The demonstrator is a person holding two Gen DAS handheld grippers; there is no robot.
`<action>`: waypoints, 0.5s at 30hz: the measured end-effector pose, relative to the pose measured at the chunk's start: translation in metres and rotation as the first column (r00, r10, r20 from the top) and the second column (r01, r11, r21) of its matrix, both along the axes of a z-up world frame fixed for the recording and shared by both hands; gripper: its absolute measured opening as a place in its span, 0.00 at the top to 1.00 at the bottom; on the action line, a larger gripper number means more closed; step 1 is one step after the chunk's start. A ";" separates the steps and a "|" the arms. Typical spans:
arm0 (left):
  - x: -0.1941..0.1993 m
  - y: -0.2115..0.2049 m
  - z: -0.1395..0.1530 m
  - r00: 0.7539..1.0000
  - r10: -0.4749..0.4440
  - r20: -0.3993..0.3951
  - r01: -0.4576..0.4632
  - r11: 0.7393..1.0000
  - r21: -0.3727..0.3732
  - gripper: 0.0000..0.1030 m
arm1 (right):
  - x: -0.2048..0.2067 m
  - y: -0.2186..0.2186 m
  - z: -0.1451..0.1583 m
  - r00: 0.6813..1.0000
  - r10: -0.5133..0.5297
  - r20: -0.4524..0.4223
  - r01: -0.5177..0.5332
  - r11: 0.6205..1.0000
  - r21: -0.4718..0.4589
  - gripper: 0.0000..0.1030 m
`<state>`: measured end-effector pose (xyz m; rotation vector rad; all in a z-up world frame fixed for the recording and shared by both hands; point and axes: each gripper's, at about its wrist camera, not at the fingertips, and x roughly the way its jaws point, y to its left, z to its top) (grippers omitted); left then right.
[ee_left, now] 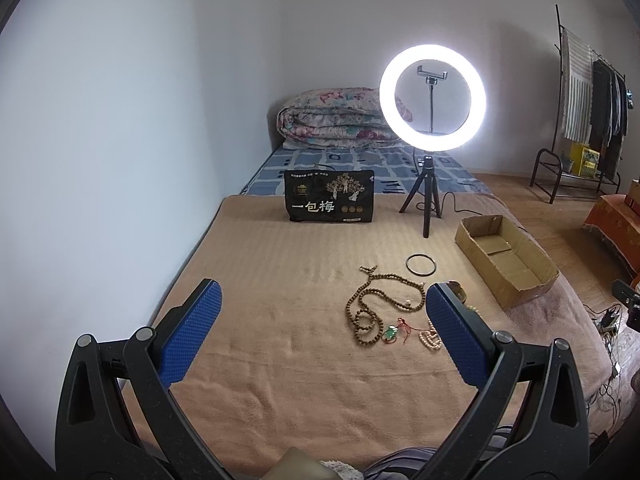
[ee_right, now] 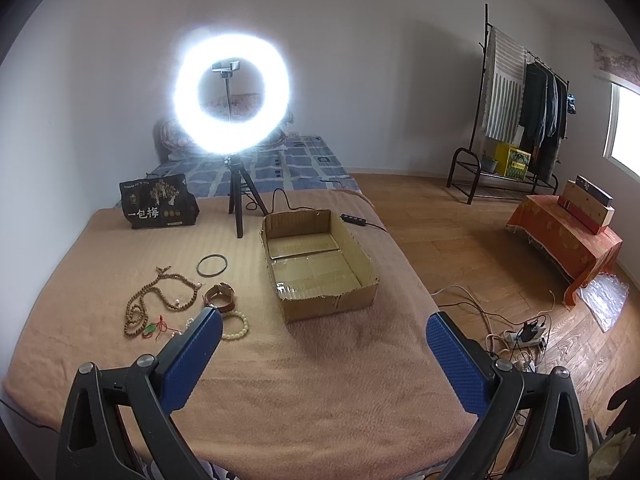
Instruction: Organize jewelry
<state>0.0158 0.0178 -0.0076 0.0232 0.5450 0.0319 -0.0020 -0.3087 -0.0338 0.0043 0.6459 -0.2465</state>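
Left gripper (ee_left: 322, 336): blue-padded fingers spread wide, nothing between them, hovering over the near end of the tan blanket (ee_left: 280, 360).
Right gripper (ee_right: 324, 344): likewise wide apart and empty, above the blanket's near edge, aimed toward the box.
Jewelry location: all pieces lie loose on the blanket in a cluster left of the box, none inside it.
Count, nearest row: one pale cream bead bracelet (ee_right: 236, 326); one small green pendant on red cord (ee_right: 154, 328); one small string of pinkish-white beads (ee_left: 430, 340), partly hidden behind a finger.
Count, middle: one long brown wooden bead necklace (ee_right: 160, 300), coiled and looping; one brown leather-strap watch (ee_right: 221, 298).
Count, farther: one thin dark bangle ring (ee_right: 212, 265).
Container: one open brown cardboard box (ee_right: 332, 300), empty, just right of the cluster.
Risk, tangling: the red cord lies against the necklace loops, so lifting either probably drags the other.
Risk, slipping: broad pads may fail to pinch the flat bangle off soft fabric.
Risk, spilling: a long necklace could drape over the box wall.
Background: one black snack bag (ee_right: 158, 204); one lit ring light on tripod (ee_right: 232, 96), whose legs and cable could be knocked.
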 end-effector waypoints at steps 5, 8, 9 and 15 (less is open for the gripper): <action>0.008 0.009 -0.008 1.000 0.018 -0.013 -0.018 1.000 0.011 0.00 | 0.006 0.001 -0.004 1.000 0.006 -0.008 -0.006 1.000 0.005 0.00; 0.016 0.013 -0.015 0.999 0.021 -0.029 -0.021 0.999 0.028 0.00 | 0.012 0.002 -0.005 1.000 0.017 -0.013 -0.017 1.000 0.004 0.00; 0.018 0.013 -0.017 0.999 0.020 -0.036 -0.019 0.999 0.033 0.00 | 0.014 0.003 -0.006 1.000 0.020 -0.016 -0.020 1.000 -0.001 0.00; 0.034 0.021 -0.040 0.995 0.007 -0.104 -0.004 0.999 0.034 0.00 | 0.026 0.006 -0.015 0.999 0.035 -0.040 -0.035 0.999 -0.009 0.00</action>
